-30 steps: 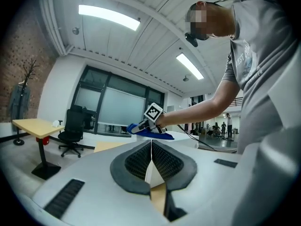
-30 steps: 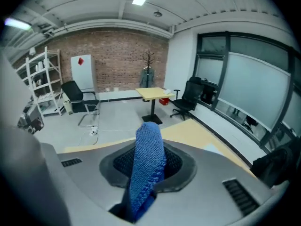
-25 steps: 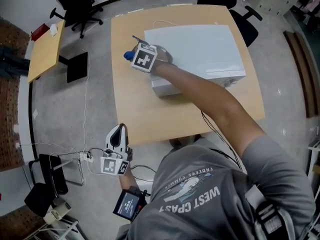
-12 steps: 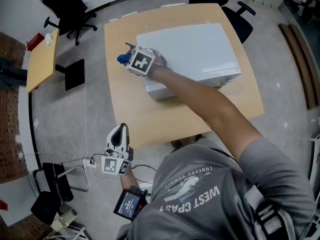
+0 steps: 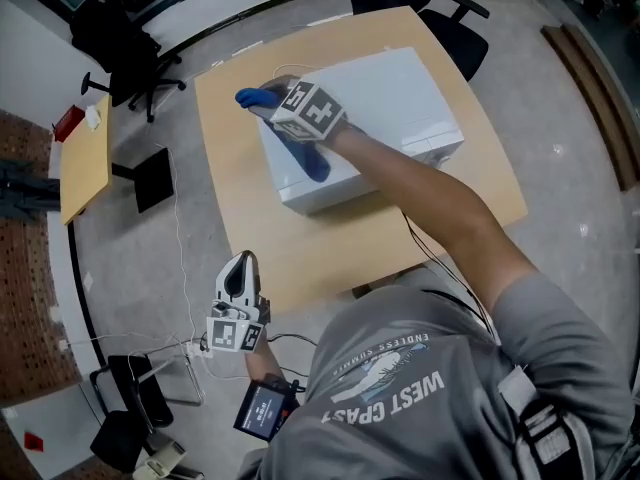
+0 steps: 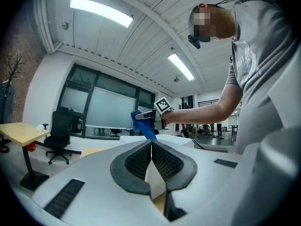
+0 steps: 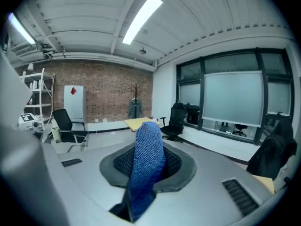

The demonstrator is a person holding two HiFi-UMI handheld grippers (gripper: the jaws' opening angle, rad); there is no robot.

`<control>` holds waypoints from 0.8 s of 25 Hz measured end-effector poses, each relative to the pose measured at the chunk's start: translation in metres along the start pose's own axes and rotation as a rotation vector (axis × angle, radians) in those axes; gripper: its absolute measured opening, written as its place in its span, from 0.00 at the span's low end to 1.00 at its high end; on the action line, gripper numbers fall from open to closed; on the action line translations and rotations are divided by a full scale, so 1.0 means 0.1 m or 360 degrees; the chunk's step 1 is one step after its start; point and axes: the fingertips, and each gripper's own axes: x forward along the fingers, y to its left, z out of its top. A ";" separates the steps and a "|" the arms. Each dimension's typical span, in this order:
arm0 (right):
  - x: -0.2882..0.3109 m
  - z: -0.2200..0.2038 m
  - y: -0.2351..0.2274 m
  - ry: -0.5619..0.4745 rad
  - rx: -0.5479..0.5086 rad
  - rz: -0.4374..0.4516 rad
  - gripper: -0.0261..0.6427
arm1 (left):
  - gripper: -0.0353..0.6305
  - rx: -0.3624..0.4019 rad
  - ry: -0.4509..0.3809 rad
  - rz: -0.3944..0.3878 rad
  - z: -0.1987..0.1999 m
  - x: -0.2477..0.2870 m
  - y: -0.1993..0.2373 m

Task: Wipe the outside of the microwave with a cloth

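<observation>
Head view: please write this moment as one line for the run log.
right claw: shut on blue cloth | blue cloth: hangs over microwave | left claw: shut, empty, beside table

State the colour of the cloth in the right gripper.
Blue; the cloth shows best in the right gripper view.

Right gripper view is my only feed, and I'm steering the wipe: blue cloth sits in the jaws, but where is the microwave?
Observer: The white microwave sits directly under the right gripper, which is at the edge of its top.
Operator: Does the cloth touch it?
Observer: The blue cloth hangs from the jaws across that edge; contact I cannot tell.
Operator: And the other gripper?
Observer: The left gripper is shut and empty, off the wooden table, beside the person.
</observation>
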 end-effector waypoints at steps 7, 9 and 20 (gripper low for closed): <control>-1.88 0.08 -1.38 -0.0245 0.0067 -0.0445 0.17 | 0.09 0.0109 0.0017 -0.0008 0.25 0.51 -0.21; -2.47 -0.16 -1.80 -0.0258 0.0138 -0.0602 0.17 | 0.09 0.0115 0.0014 0.0030 0.33 0.62 -0.29; -3.35 -1.89 -2.72 -0.0306 0.0682 -0.0554 0.17 | 0.09 -0.0056 0.0028 0.0231 0.46 1.30 -0.71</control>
